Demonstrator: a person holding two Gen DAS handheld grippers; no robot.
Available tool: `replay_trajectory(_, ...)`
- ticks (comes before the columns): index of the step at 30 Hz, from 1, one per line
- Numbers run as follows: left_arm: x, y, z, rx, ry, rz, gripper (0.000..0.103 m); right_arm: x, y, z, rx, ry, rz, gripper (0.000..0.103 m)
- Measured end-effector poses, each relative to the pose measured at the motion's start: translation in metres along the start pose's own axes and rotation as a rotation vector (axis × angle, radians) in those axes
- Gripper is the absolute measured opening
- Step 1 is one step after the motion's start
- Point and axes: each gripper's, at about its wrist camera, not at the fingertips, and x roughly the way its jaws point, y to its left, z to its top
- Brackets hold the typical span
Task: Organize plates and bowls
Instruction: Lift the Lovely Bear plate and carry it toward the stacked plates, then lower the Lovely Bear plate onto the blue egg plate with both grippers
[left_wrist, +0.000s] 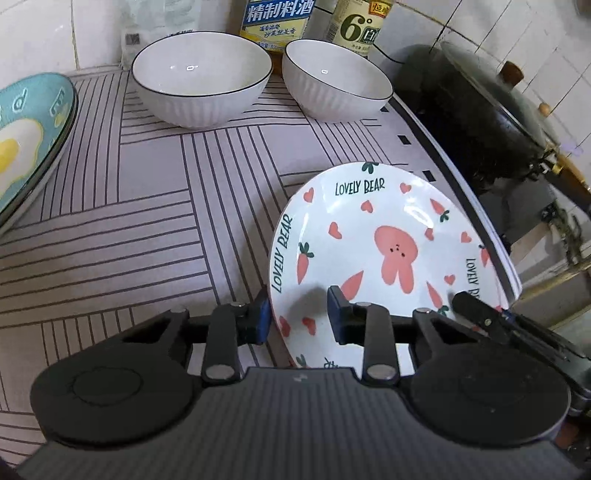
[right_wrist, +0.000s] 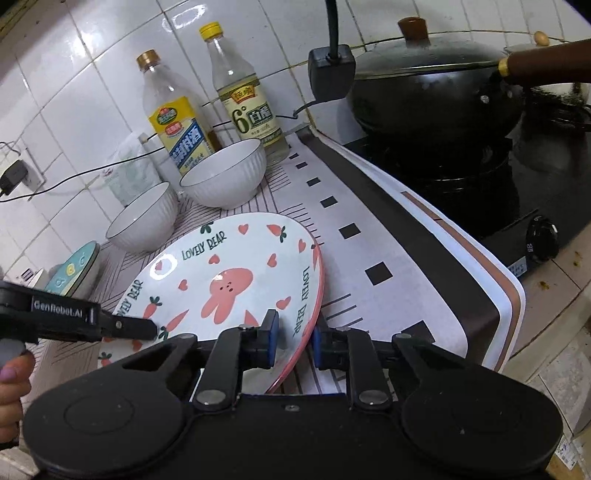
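A: How far along does the sorting look?

B: Early to middle, I'd judge. The rabbit plate (left_wrist: 373, 251) sits tilted on the right part of the tabletop (left_wrist: 147, 192), close to the mat's edge by the stove, and both grippers are at its near rim.

A: Are they holding it?

B: The left gripper (left_wrist: 297, 314) has its jaws spread on either side of the plate's left rim, with a clear gap, so it is open rather than clamped. The right gripper (right_wrist: 293, 334) straddles the right rim (right_wrist: 314, 295) with its pads close on each side; whether they press on it I cannot tell.

A: And the rest of the dishes?

B: Two white bowls stand side by side at the back near the bottles (right_wrist: 243, 92), the larger bowl (left_wrist: 201, 77) and the smaller bowl (left_wrist: 336, 79), not nested. A blue egg plate (left_wrist: 26, 136) lies at the far left, seemingly on top of another plate.

A: So what remains?

B: Probably moving the rabbit plate over to the blue stack, and perhaps nesting the bowls.
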Motion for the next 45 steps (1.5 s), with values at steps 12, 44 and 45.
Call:
replay_trajectory(12,-0.032,0.023,-0.004,-0.013,0.015,0.073,0.030,-0.003,0.024,-0.013,-0.075,0.032,0.113,0.023)
replay_trajectory(44,-0.158,0.133,-0.017,-0.147,-0.125,0.210,0.030,0.005,0.169,-0.005,-0.241,0.109,0.313,0.025)
replay_trajectory(45,-0.159,0.141,-0.017,-0.165,-0.130,0.213,0.030,0.007,0.174,-0.003,-0.247,0.117,0.320,0.025)
